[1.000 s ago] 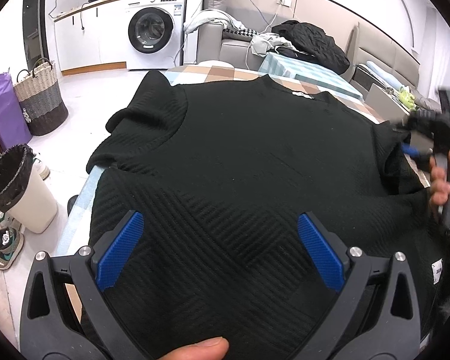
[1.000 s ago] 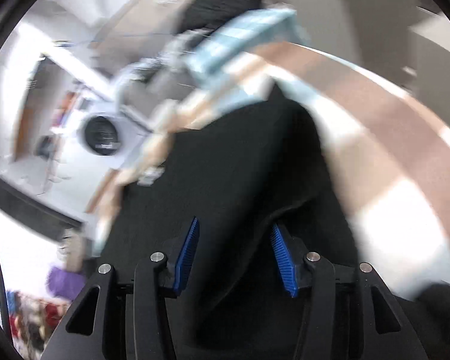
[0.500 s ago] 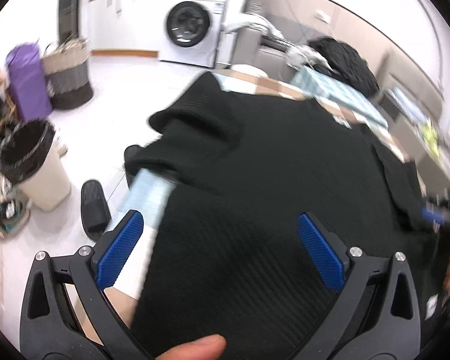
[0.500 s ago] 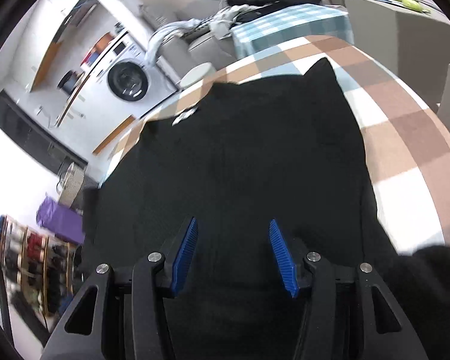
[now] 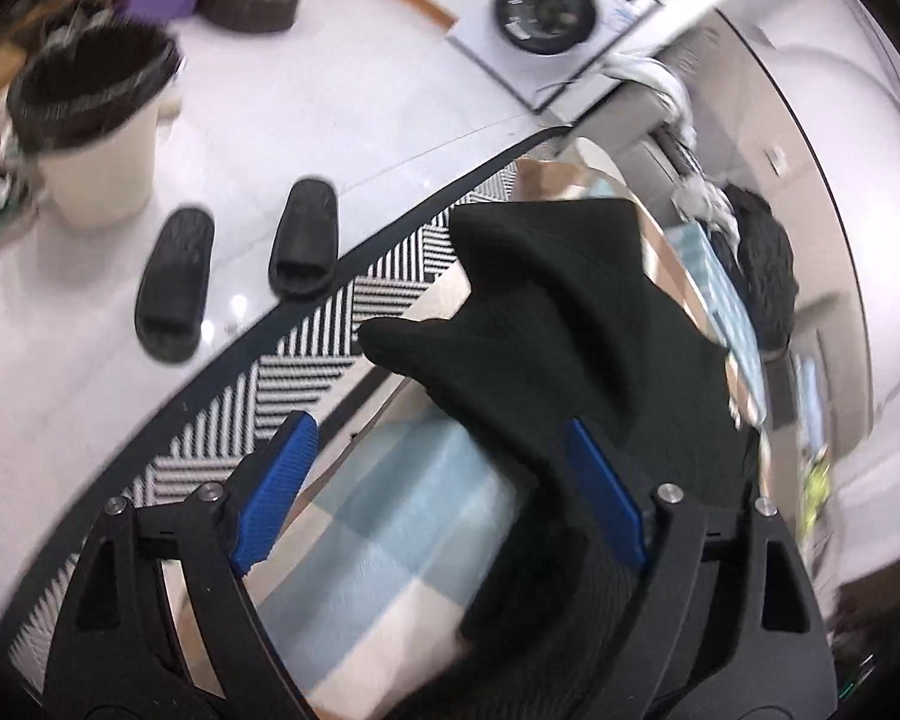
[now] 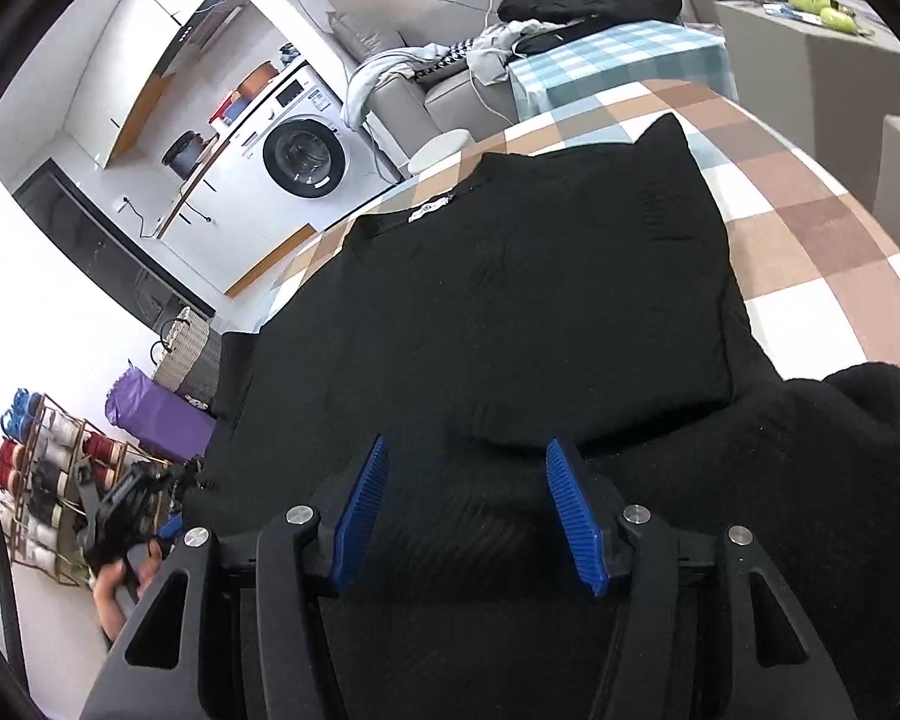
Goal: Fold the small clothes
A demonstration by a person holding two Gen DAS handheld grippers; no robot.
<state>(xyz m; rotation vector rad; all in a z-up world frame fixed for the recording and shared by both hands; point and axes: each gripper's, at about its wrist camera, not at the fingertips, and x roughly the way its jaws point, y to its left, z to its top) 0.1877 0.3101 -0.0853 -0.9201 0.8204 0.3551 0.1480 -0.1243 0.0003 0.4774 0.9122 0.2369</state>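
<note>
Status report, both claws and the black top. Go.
Left claw open, at the loose left sleeve. Right claw open, over the black top; right sleeve already folded in. Top lies on the checked cloth. Nothing in the way.

Black sweater (image 6: 510,324) on checkered cloth (image 6: 810,228)

White floor (image 5: 390,90), washing machine (image 6: 306,156), grey sofa (image 6: 414,96).

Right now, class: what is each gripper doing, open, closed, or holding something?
Left gripper: jaws open, holding nothing; the black sweater's sleeve lies by its right pad.
Right gripper: jaws open above the sweater, holding nothing.
</note>
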